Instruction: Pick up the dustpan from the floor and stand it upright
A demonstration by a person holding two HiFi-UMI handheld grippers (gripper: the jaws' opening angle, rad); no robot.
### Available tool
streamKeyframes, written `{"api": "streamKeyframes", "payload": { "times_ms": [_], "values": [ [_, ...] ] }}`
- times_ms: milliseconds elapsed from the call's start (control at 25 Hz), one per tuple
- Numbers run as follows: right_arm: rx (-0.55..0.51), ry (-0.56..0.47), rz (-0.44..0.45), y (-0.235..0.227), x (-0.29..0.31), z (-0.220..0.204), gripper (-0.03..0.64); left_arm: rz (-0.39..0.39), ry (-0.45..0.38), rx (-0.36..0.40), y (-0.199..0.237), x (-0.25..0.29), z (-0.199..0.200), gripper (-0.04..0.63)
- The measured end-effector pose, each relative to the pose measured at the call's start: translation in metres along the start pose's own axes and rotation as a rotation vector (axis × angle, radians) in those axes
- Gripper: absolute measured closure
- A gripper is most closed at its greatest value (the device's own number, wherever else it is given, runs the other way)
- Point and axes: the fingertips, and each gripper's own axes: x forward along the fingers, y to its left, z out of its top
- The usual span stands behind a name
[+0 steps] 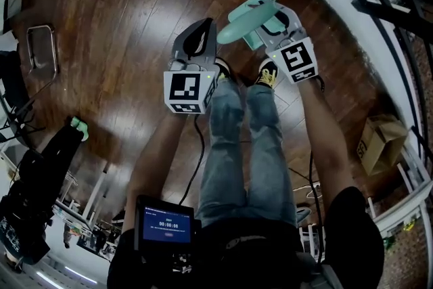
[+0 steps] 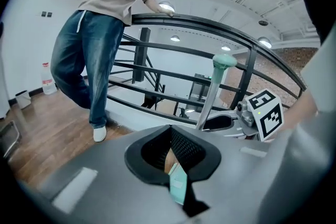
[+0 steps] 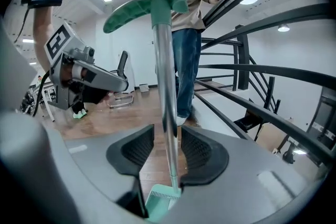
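The mint-green dustpan [image 1: 270, 27] stands upright on the wood floor in front of my feet, its silver pole [image 3: 165, 86] rising to a green handle [image 3: 142, 8]. My right gripper [image 3: 167, 136] is open around the pole, which runs between the pads with a slim gap on each side. In the head view the right gripper [image 1: 284, 30] sits right against the dustpan. The left gripper [image 1: 196, 44] hovers just left of it, apart from the pole [image 2: 210, 97]. Its tips [image 2: 170, 131] meet, and a sliver of mint green shows through the gap behind them.
A person in jeans [image 2: 89, 60] stands by the black curved railing [image 2: 210, 26] beyond the dustpan. A cardboard box [image 1: 379, 142] lies at the right, a metal chair frame [image 1: 40, 51] at the left. My own legs and shoes [image 1: 267, 72] are directly below the grippers.
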Motion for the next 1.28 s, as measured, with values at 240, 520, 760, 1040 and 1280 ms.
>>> {"api": "streamKeyframes", "payload": {
  "times_ms": [240,520,760,1040,1280],
  "values": [
    [-0.044,-0.023,-0.001,0.008,-0.058,0.044,0.465,0.044,0.004,-0.009,0.012,-0.051,0.023,0.575],
    [-0.085,-0.203,-0.031,0.031,-0.152,0.193,0.472,0.05,-0.111,0.02,-0.023,-0.132,0.129,0.575],
    [-0.034,-0.384,-0.081,0.049,-0.214,0.312,0.476,0.054,-0.286,0.112,-0.082,-0.181,0.254,0.575],
    [0.029,-0.459,-0.128,0.106,-0.249,0.392,0.614,0.038,-0.442,0.103,-0.115,-0.259,0.341,0.575],
    [0.042,-0.47,-0.121,0.102,-0.248,0.383,0.614,0.043,-0.435,0.106,-0.121,-0.24,0.345,0.575]
  ]
}}
